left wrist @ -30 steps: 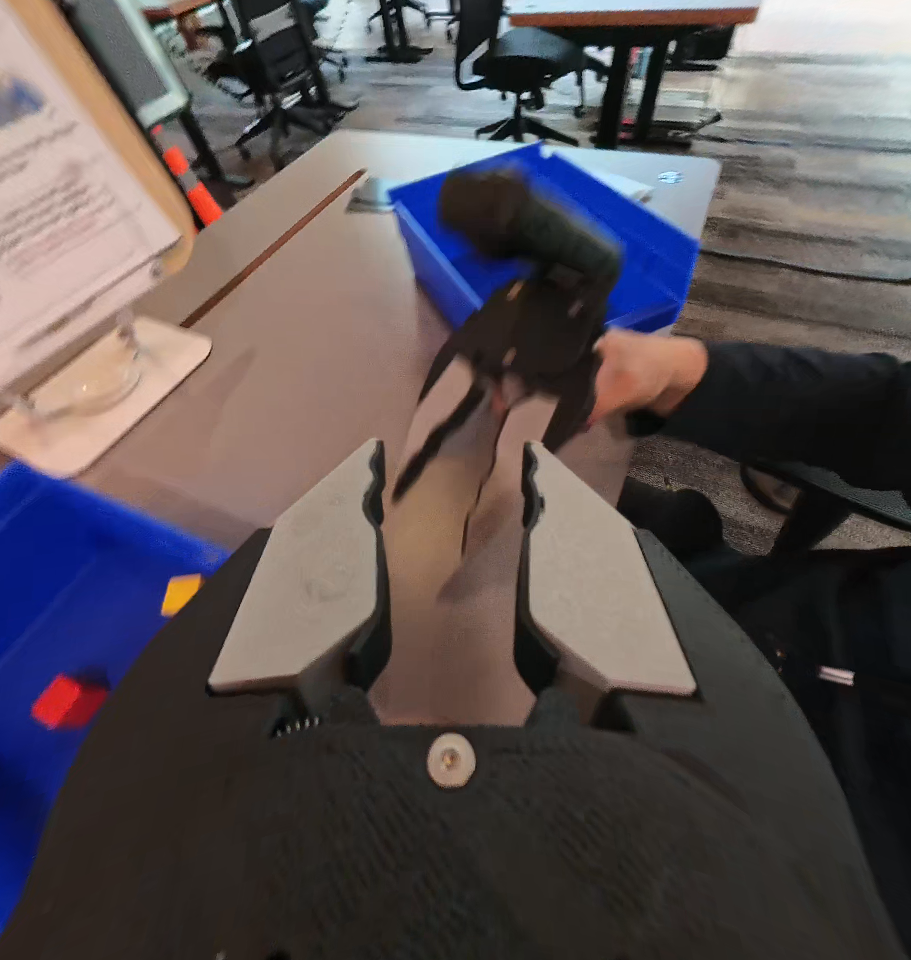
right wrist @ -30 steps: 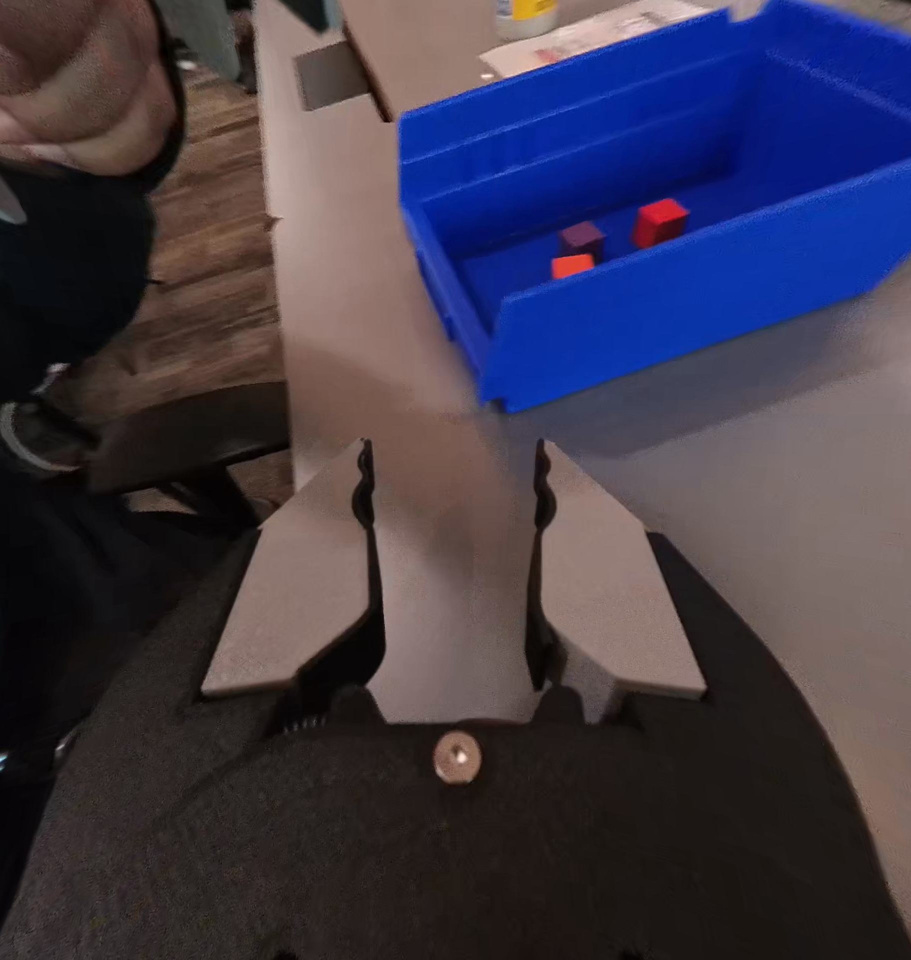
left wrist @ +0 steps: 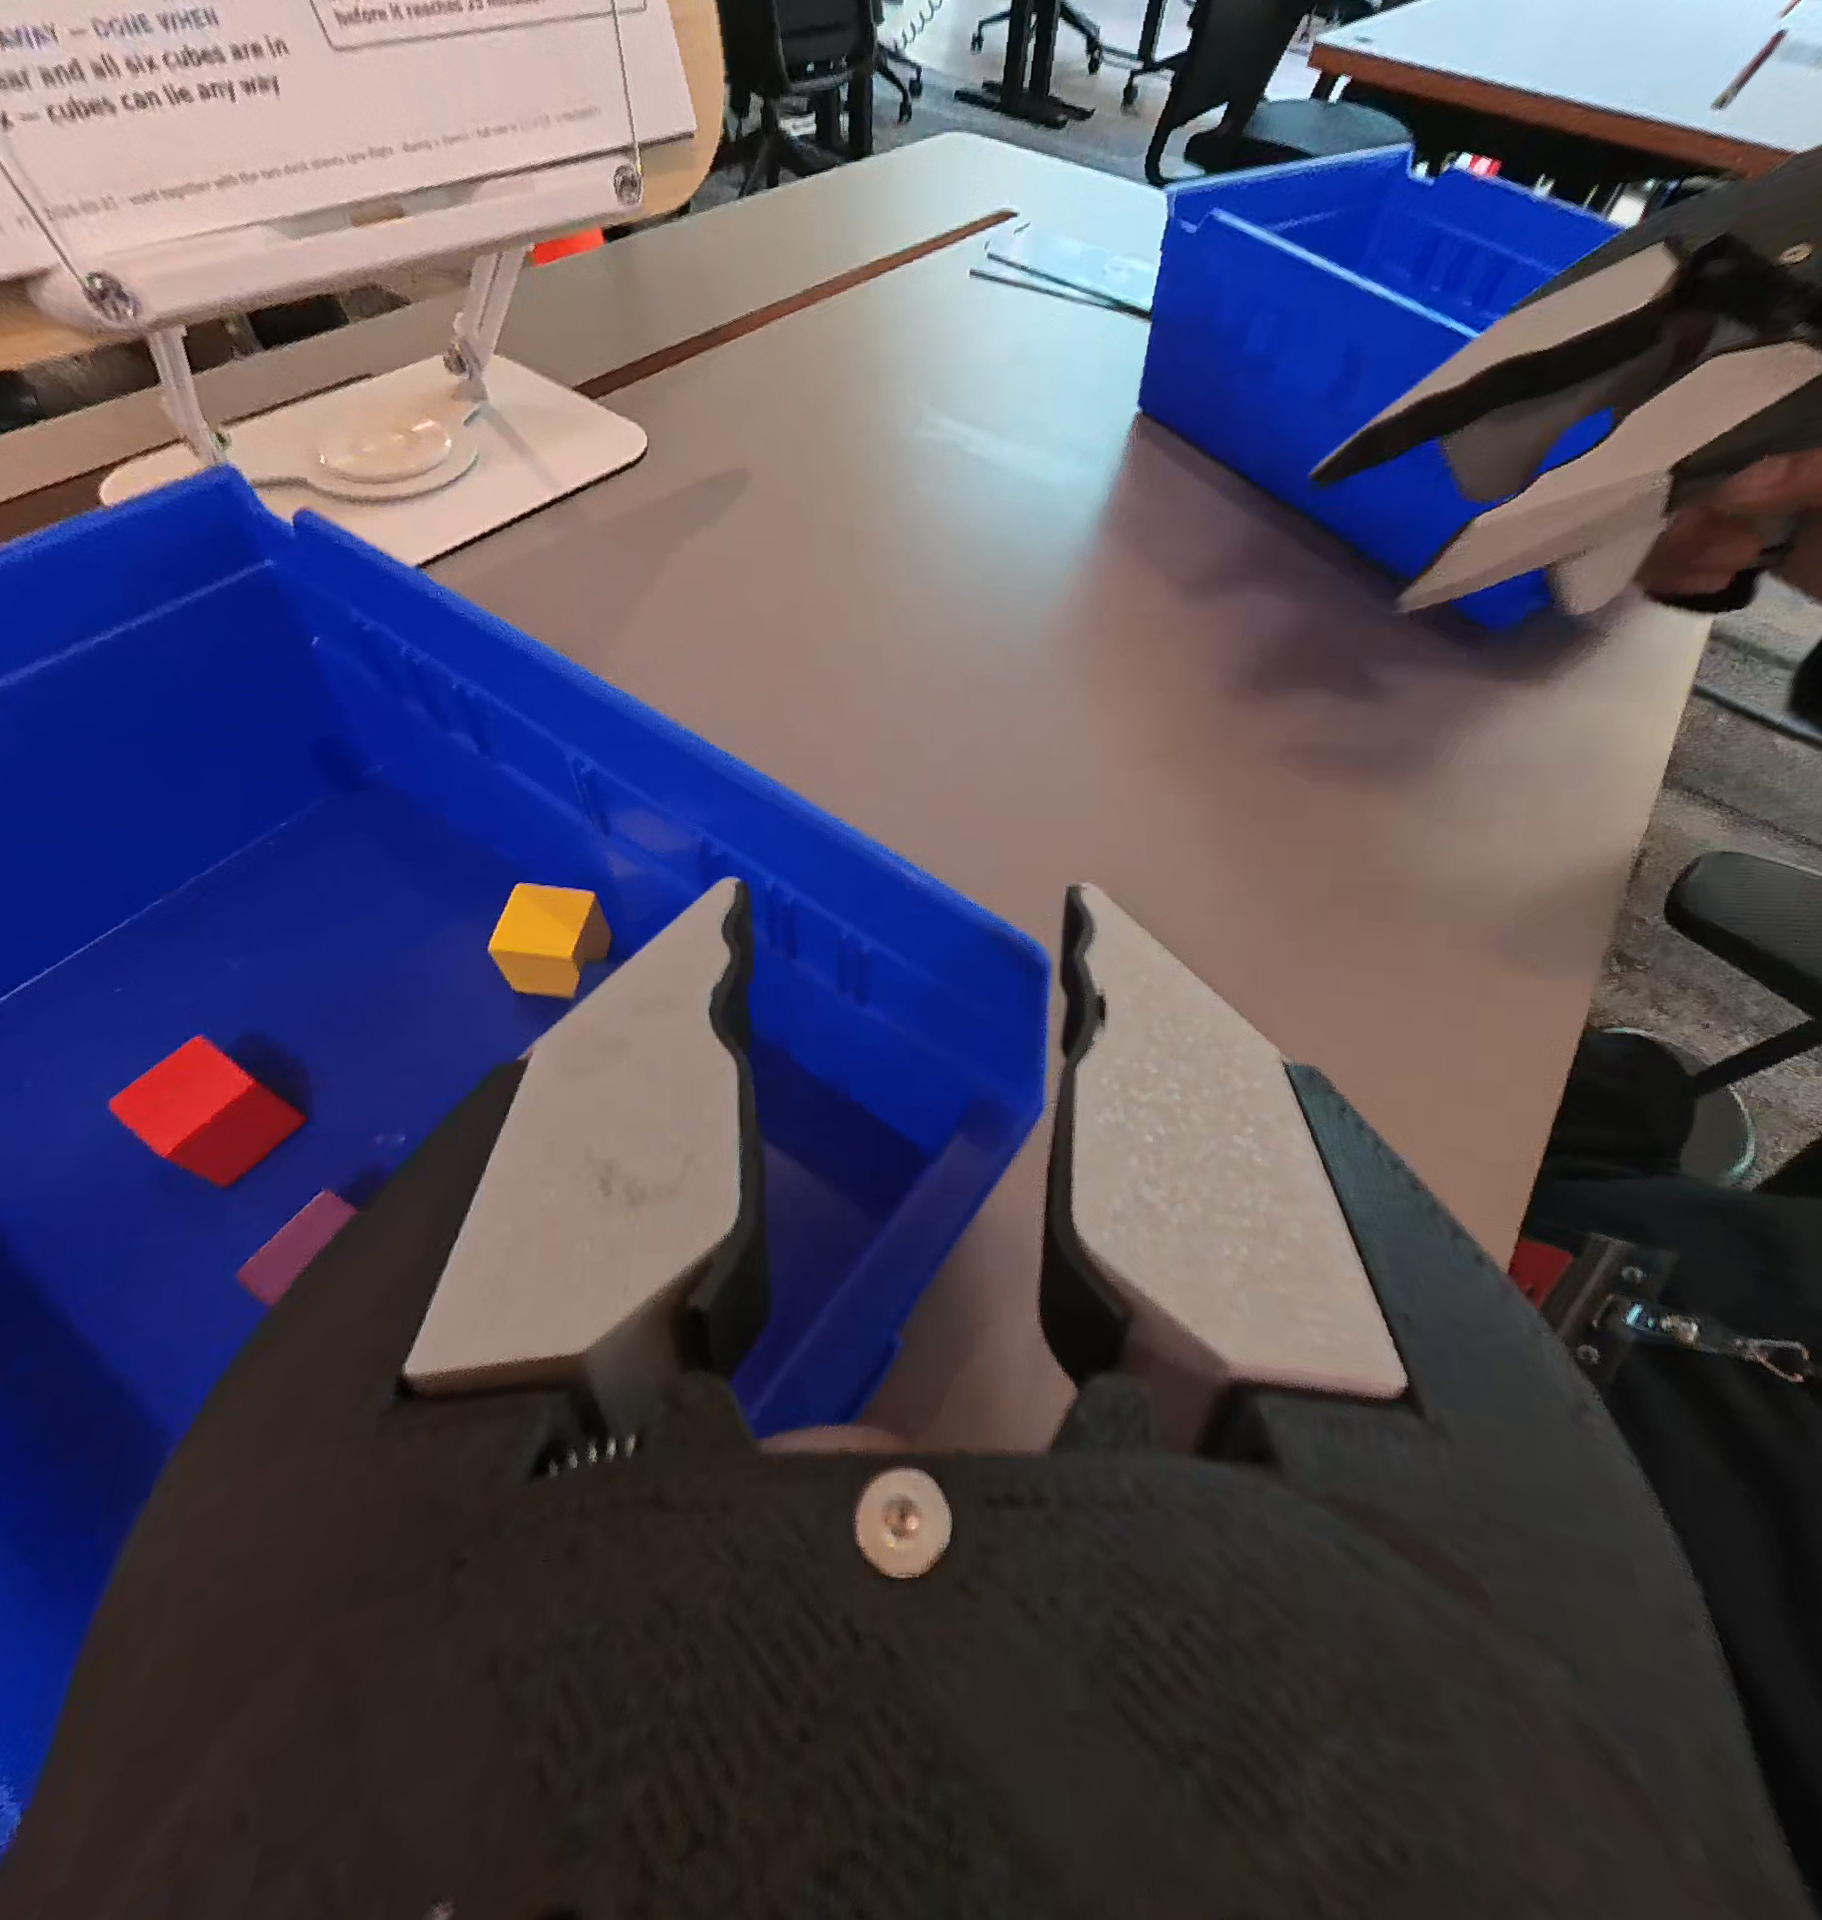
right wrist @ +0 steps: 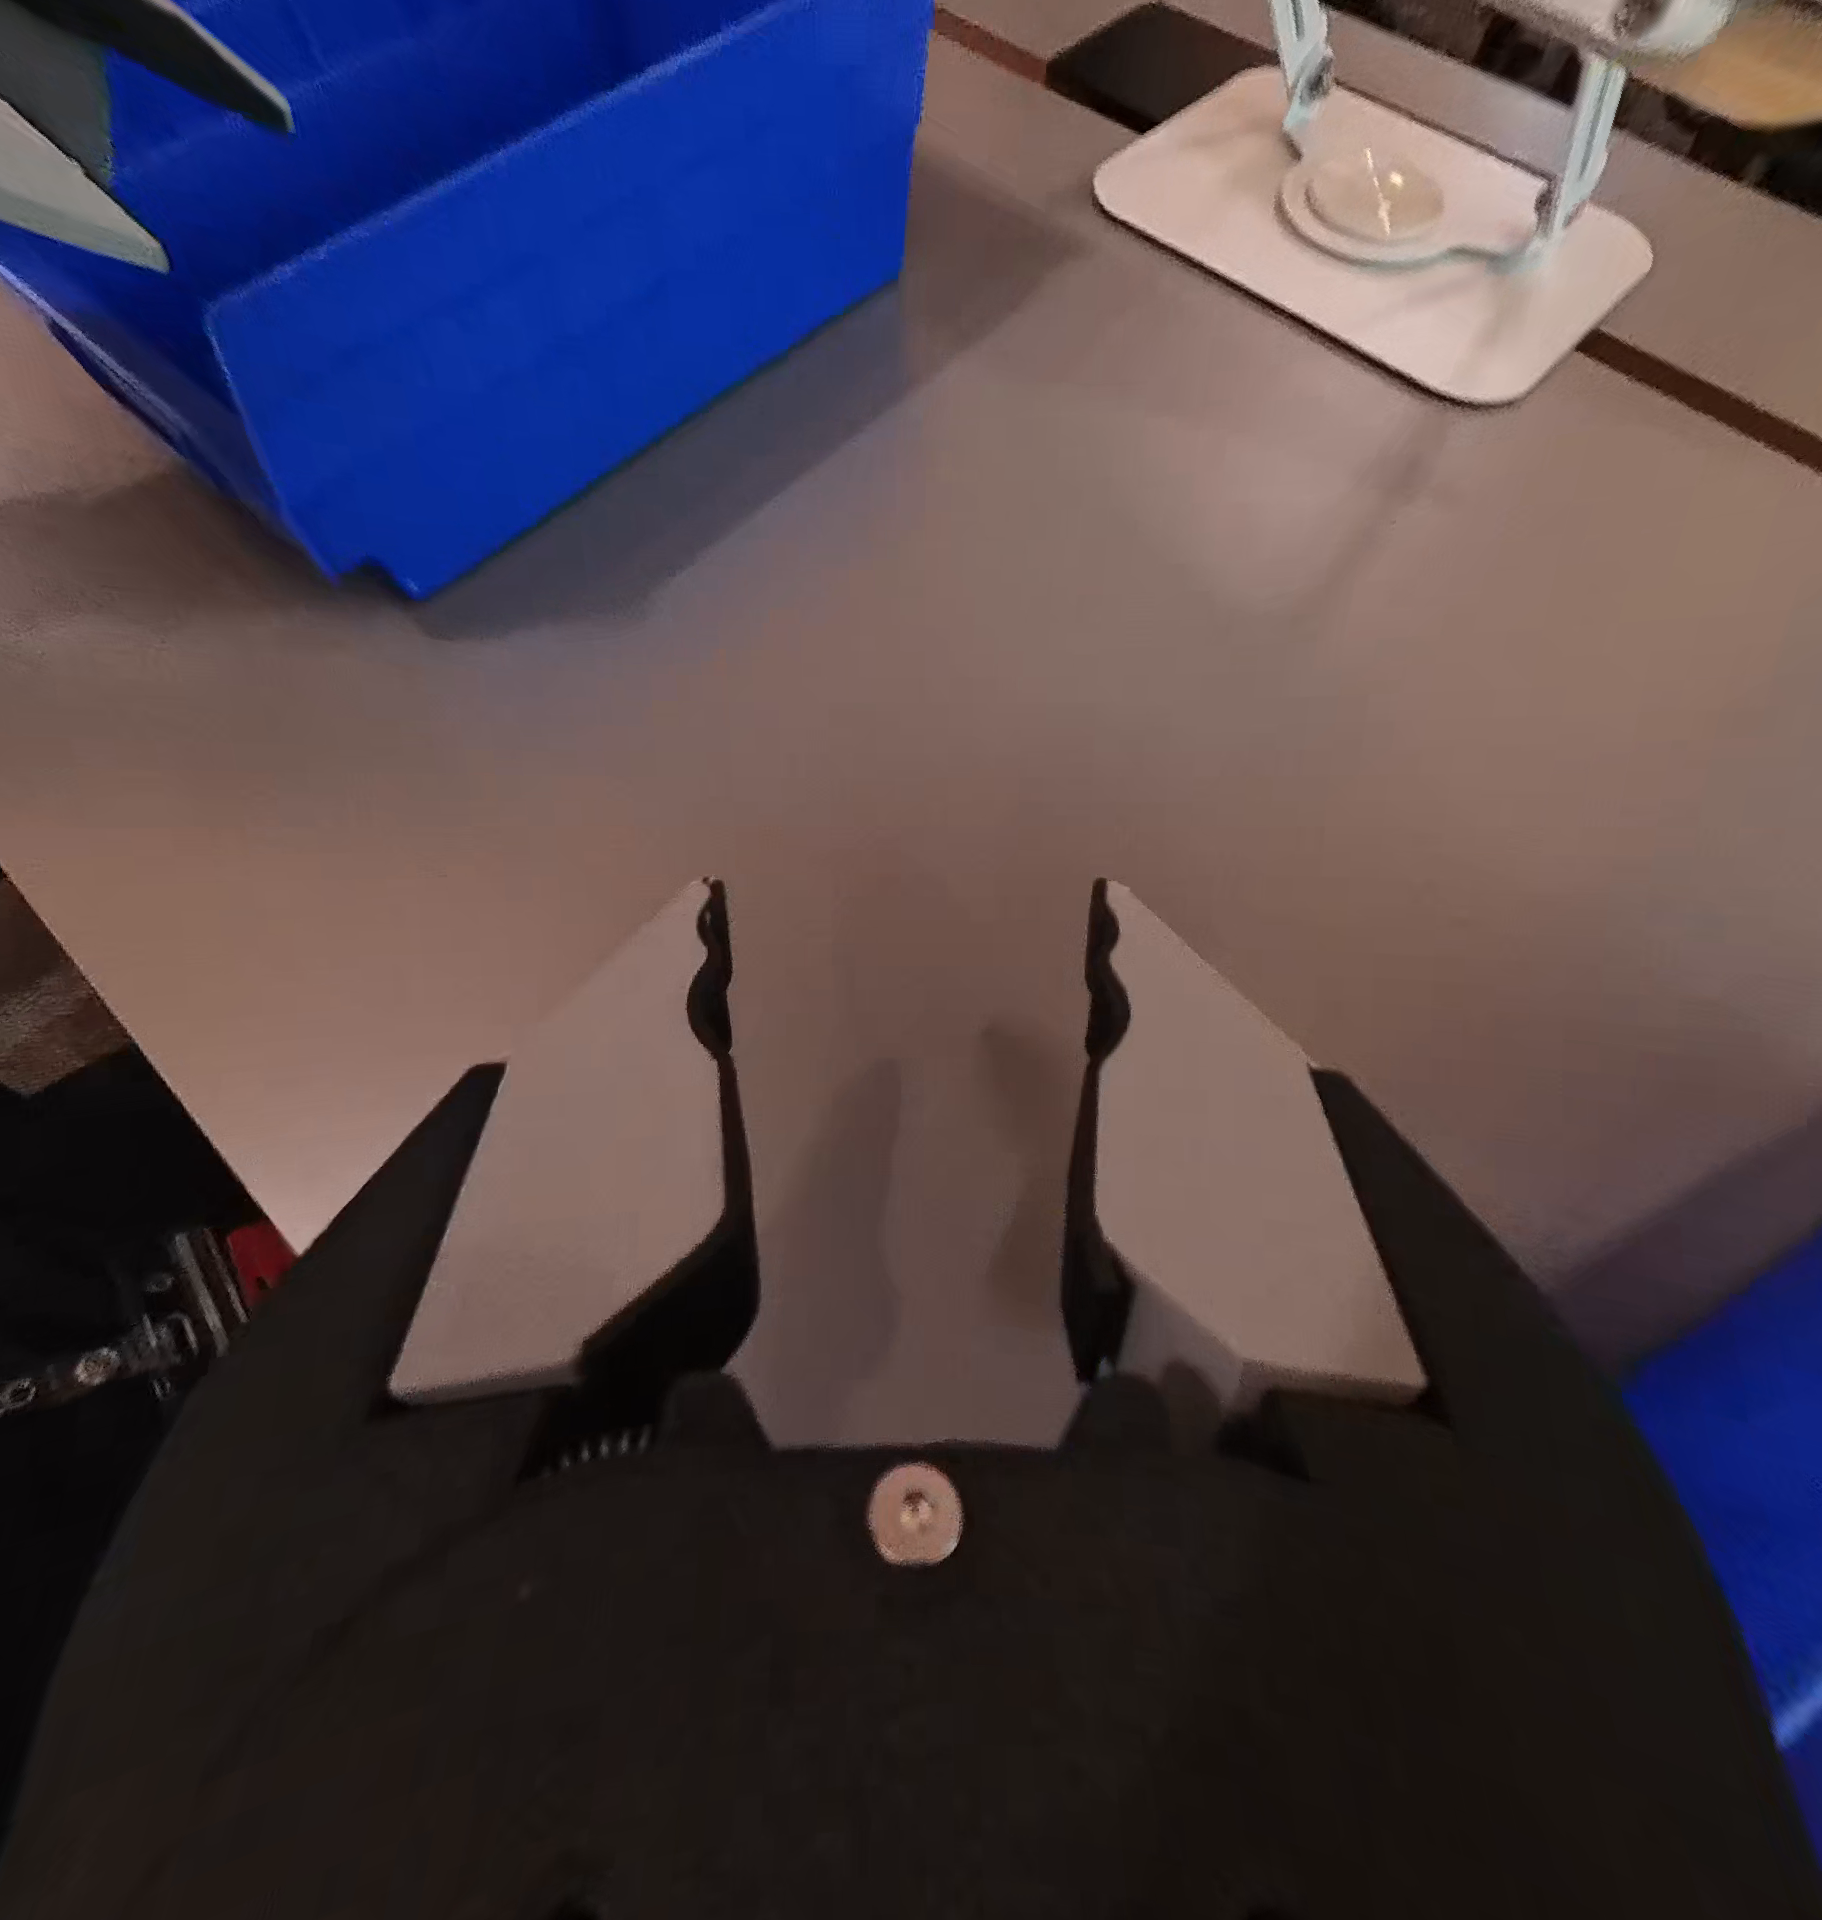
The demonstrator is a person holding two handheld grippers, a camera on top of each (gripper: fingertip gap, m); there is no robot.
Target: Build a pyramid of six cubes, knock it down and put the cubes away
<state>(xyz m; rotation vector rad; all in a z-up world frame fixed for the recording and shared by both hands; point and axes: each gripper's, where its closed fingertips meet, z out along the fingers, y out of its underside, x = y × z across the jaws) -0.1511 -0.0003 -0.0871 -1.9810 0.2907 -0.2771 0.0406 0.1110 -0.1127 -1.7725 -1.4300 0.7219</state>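
Left gripper [left wrist: 902, 904]: grey-padded fingers spread wide, nothing between them, tips hanging over the near right corner of the left blue plastic bin [left wrist: 1000, 997]. Left finger [left wrist: 616, 1153] overlaps the bin's interior; right finger sits over bare table.

Right gripper [right wrist: 902, 894]: jaws spread, empty, pointing at bare tabletop. In the left wrist view the same gripper [left wrist: 1406, 540] shows at 2 o'clock, held in a hand [left wrist: 1759, 520], its tips in front of the second blue plastic bin [left wrist: 1291, 343].

Cubes in the left bin: small yellow wooden cube [left wrist: 548, 938] at 10 o'clock from the left jaws, red cube [left wrist: 206, 1110] farther out at 9 o'clock, purple cube [left wrist: 294, 1244] partly hidden behind the gripper body. All three lie apart on the bin floor. Contents of the second bin can't be read from here; its wall blocks the view.

In the right wrist view, the left bin [right wrist: 533, 343] is at 11 o'clock with the left gripper's tips [right wrist: 138, 156] over it, and a blue edge [right wrist: 1759, 1507] at 4 o'clock, probably the other bin, blurred.

Obstacles: white stand base with clear legs [left wrist: 387, 457] at 11 o'clock carrying a printed sheet [left wrist: 304, 104]. Between the bins there is only bare table.

Surface: matte grey-brown table [left wrist: 990, 644] with a dark seam running to 12 o'clock. Room: office chairs [left wrist: 813, 94] and another desk [left wrist: 1613, 83] behind.
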